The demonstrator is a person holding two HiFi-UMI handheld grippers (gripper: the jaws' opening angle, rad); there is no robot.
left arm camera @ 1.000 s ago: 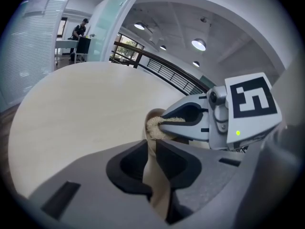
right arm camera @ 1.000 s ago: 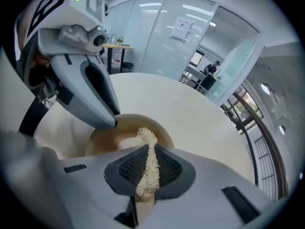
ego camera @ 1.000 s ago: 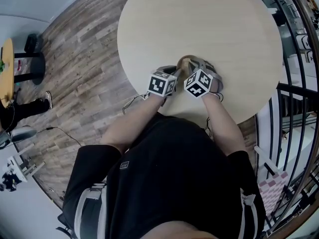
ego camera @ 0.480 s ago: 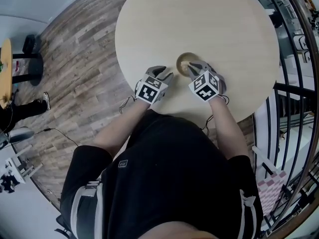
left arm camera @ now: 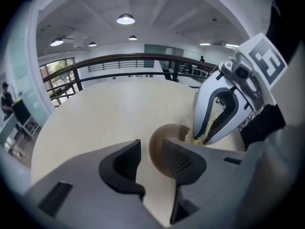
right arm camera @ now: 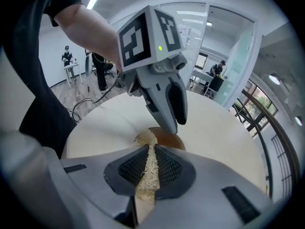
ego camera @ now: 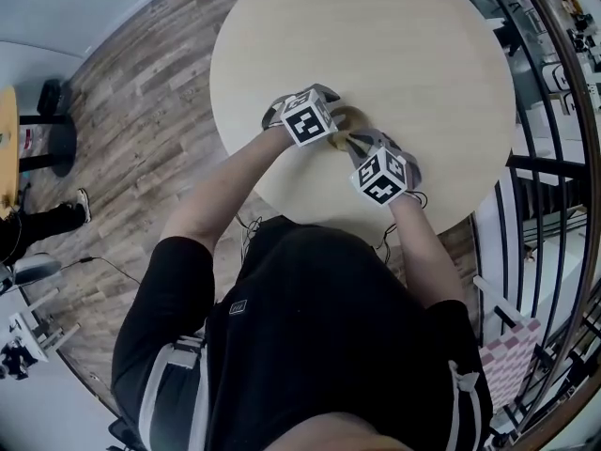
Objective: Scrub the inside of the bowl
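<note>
2 tools meet over a small brown bowl (left arm camera: 167,131), which sits on the round tabletop (ego camera: 394,45) near the edge closest to the person. The right tool (right arm camera: 151,151) is clenched on a pale fibrous scrubber (right arm camera: 144,140), pinched flat between its pads so a tuft sticks out past the tips. That tuft hangs at the bowl's rim, and I cannot tell whether it touches the inside yet. Held that way, the free end looks ready to be pushed around the inner wall. The left tool (left arm camera: 151,149) has just been opening its jaws and stands released, with nothing pressed between the pads. The bowl's side shows through the gap, 1 jaw over the bowl and the other over bare tabletop. It seems placed to pinch the rim and keep the light bowl from sliding during scrubbing. Both forearms reach forward from the body, the left slanting in from the person's left. Both tools tip steeply down, marker cubes facing up.
</note>
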